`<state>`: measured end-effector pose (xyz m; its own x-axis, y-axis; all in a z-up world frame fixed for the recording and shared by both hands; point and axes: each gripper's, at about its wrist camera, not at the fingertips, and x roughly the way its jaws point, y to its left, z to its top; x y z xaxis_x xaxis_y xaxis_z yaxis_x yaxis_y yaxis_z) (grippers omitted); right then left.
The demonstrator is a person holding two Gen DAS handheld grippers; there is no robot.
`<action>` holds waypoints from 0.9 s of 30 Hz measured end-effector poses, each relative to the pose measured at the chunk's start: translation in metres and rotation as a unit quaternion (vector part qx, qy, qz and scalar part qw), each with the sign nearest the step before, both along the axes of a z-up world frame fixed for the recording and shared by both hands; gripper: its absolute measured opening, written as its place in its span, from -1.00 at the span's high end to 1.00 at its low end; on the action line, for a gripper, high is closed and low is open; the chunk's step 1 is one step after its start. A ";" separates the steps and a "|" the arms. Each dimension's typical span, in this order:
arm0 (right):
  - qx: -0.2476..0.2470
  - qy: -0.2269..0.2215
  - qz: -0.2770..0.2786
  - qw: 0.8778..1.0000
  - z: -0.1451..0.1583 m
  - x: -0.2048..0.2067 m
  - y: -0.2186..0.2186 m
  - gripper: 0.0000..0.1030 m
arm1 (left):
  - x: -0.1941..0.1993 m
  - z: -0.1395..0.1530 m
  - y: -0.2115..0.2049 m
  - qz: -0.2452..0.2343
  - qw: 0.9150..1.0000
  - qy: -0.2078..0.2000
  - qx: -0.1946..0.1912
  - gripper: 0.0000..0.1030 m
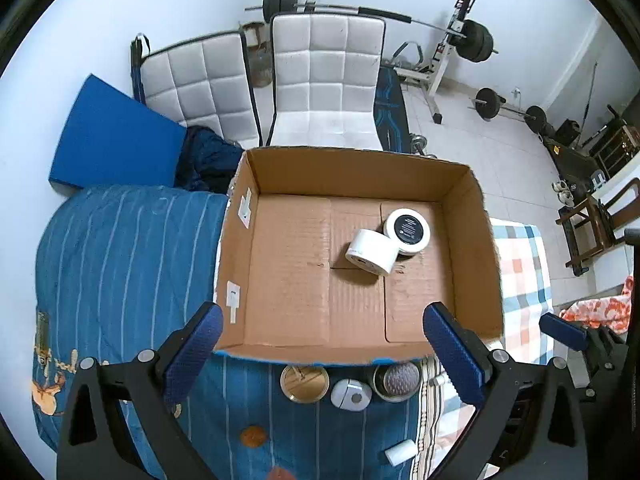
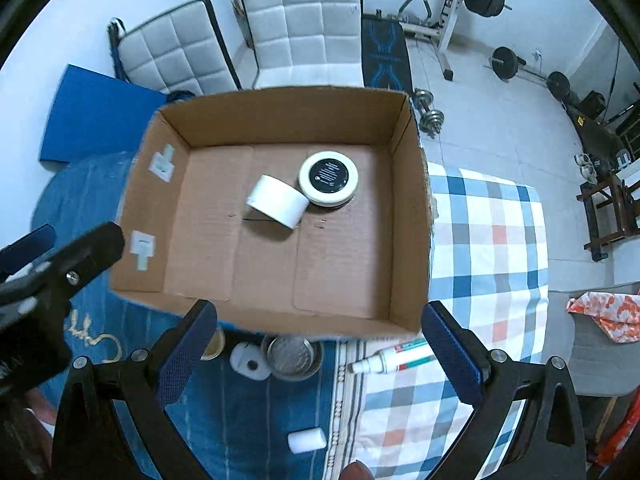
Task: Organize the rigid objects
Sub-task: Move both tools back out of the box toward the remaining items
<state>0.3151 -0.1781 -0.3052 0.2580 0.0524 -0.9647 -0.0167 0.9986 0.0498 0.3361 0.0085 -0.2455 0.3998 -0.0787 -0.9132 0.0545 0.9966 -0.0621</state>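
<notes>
An open cardboard box (image 1: 472, 248) (image 2: 412, 216) lies on the bed. Inside it are a white tape roll (image 1: 370, 252) (image 2: 276, 200) on its side and a white round jar with a black lid (image 1: 407, 226) (image 2: 329, 177), touching. In front of the box lie a gold tin (image 1: 305, 383), a small white round object (image 1: 351, 394) (image 2: 250, 361), a metal tin (image 1: 398, 381) (image 2: 292, 356), a white tube (image 2: 394, 358) and a small white block (image 1: 400, 451) (image 2: 307, 440). My left gripper (image 1: 324, 360) and right gripper (image 2: 320, 354) are open and empty, held above the box's near edge.
The bed has a blue striped blanket (image 1: 120, 260) and a checked sheet (image 2: 492, 248). Two white chairs (image 1: 320, 80), a blue pad (image 1: 116, 136) and gym weights (image 1: 476, 40) stand beyond. The left gripper's arm (image 2: 60, 272) shows at the right wrist view's left.
</notes>
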 end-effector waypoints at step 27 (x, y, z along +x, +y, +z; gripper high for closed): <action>0.039 0.124 -0.042 0.991 -0.150 -0.053 0.013 -1.00 | -0.053 -0.160 0.042 0.050 0.983 0.175 0.009 -0.99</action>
